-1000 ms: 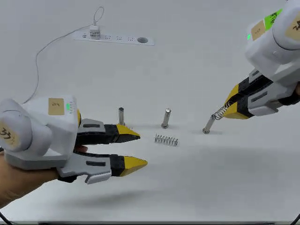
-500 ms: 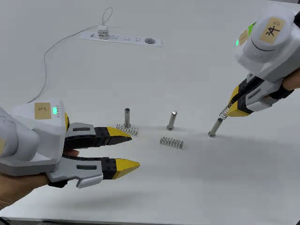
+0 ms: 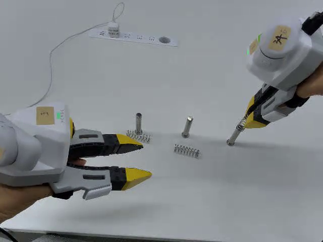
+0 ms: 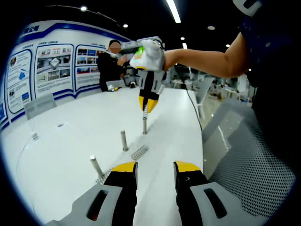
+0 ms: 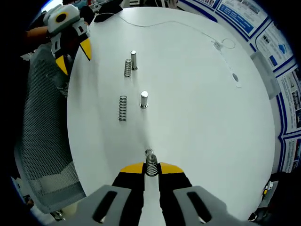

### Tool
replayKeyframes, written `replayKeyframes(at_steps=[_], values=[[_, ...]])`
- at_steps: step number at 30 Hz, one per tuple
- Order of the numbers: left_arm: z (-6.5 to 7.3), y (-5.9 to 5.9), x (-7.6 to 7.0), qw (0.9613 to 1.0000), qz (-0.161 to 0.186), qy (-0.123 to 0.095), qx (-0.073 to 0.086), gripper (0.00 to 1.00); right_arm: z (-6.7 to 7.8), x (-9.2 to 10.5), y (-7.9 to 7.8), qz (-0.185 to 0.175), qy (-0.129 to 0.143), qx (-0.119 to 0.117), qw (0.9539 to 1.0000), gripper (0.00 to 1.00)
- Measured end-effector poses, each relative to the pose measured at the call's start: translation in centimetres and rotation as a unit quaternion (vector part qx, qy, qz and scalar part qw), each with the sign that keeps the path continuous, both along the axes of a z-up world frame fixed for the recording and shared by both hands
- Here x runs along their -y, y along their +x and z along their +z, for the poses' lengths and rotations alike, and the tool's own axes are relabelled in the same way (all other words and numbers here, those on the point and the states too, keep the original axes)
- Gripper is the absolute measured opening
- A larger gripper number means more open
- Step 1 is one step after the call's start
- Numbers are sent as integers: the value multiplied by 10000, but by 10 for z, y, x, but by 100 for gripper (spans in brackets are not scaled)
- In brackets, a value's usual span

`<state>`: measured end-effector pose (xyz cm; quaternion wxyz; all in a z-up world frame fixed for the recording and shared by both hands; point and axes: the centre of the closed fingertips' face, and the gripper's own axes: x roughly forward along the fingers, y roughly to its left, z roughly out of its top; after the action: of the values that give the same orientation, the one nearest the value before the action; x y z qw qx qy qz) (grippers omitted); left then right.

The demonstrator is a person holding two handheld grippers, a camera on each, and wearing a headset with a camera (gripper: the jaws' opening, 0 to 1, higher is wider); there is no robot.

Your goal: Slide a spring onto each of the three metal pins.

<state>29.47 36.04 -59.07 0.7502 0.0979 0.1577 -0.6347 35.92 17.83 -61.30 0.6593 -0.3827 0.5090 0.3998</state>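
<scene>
Three metal pins stand in a row on the white table: a left pin (image 3: 139,122), a middle pin (image 3: 187,126) and a right pin (image 3: 234,136). My right gripper (image 3: 252,119) is shut on a spring (image 3: 245,121), whose lower end meets the top of the right pin (image 5: 148,153). In the right gripper view the held spring (image 5: 151,165) sits between the yellow tips. A second spring (image 3: 139,135) lies at the left pin's foot, and a third spring (image 3: 186,150) lies in front of the middle pin. My left gripper (image 3: 140,160) hovers open near the left pin, holding nothing.
A white power strip (image 3: 133,37) with a cable lies at the far side of the table (image 3: 212,201). The left gripper view shows a grey mesh chair (image 4: 244,155) beside the table's edge, with a person standing at the far end.
My right gripper has lifted and tipped steeper, bringing the spring more in line with the right pin. The left gripper stays open in about the same place. The head camera has shifted.
</scene>
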Motion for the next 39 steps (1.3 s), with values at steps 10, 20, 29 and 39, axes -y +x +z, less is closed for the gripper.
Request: replayKeyframes(at_steps=[10, 20, 29, 39], values=[[-2, 0, -2, 10000, 31, 7, -54, 31, -24, -2, 0, -88, -97, -119, 9998, 12], [-2, 0, -2, 10000, 31, -7, -72, 31, -42, 1, -3, -180, -143, -202, 9995, 12], [-2, 1, -2, 10000, 44, -18, -78, 31, -42, 2, -2, -186, -93, -177, 9996, 12], [-2, 2, -2, 10000, 51, -29, -75, 31, -37, 2, -1, -135, 5, -28, 9999, 20]])
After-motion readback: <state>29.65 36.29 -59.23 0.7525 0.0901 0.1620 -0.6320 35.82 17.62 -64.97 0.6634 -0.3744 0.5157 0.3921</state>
